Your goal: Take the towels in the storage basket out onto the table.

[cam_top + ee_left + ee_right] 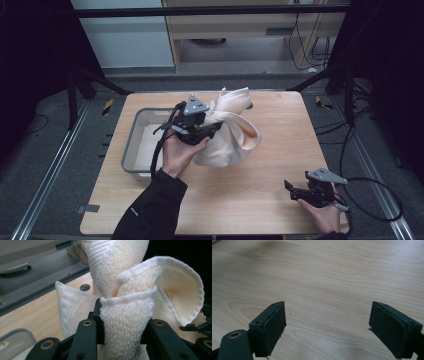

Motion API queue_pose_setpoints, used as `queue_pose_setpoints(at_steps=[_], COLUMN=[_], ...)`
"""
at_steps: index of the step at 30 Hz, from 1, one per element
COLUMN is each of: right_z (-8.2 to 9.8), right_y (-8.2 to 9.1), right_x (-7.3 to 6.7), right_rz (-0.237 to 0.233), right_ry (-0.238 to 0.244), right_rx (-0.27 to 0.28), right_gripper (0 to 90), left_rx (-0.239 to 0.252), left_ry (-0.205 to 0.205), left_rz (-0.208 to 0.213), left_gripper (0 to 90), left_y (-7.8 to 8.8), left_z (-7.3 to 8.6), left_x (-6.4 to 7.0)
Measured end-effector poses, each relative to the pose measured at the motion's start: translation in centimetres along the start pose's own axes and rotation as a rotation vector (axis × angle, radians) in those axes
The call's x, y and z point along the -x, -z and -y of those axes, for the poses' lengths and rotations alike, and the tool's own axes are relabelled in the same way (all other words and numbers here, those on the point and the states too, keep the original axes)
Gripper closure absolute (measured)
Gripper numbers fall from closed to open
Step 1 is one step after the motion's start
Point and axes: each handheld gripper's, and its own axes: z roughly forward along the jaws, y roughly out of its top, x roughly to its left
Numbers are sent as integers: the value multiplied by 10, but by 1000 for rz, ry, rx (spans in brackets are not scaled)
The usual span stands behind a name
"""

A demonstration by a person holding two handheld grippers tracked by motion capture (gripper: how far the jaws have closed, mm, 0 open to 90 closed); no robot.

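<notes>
A cream towel (227, 132) hangs bunched over the middle of the wooden table (270, 200), its lower folds resting on the top. My left gripper (207, 131) is shut on a thick fold of this towel (125, 322), which fills the space between the black jaws in the left gripper view. Other folds rise and curl above the grip. My right gripper (292, 189) lies low near the table's front right corner, held by a hand. Its jaws stand wide open over bare wood, with nothing between the pads (272, 327).
A grey plastic bin (132, 150) stands on the table's left side, just left of my left hand. A round hole (85, 287) marks the tabletop behind the towel. Beyond the far edge lie grey floor, metal frame legs and cables.
</notes>
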Motion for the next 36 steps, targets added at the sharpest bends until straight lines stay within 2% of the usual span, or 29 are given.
queue_pose_setpoints(at_steps=[9, 20, 25, 36], right_z=[0, 0, 0, 1], right_y=[0, 0, 0, -1], right_x=[0, 1, 1, 2], right_rz=[1, 11, 14, 27], right_ry=[2, 1, 2, 13], right_rx=[2, 7, 4, 0], right_gripper=[140, 139, 138, 139], left_rx=[-15, -55, -77, -113], left_ry=[4, 15, 20, 35], left_rz=[22, 67, 71, 52], left_gripper=[693, 688, 685, 670], left_y=[-23, -53, -66, -87], left_z=[11, 34, 45, 71], left_x=[8, 13, 15, 13])
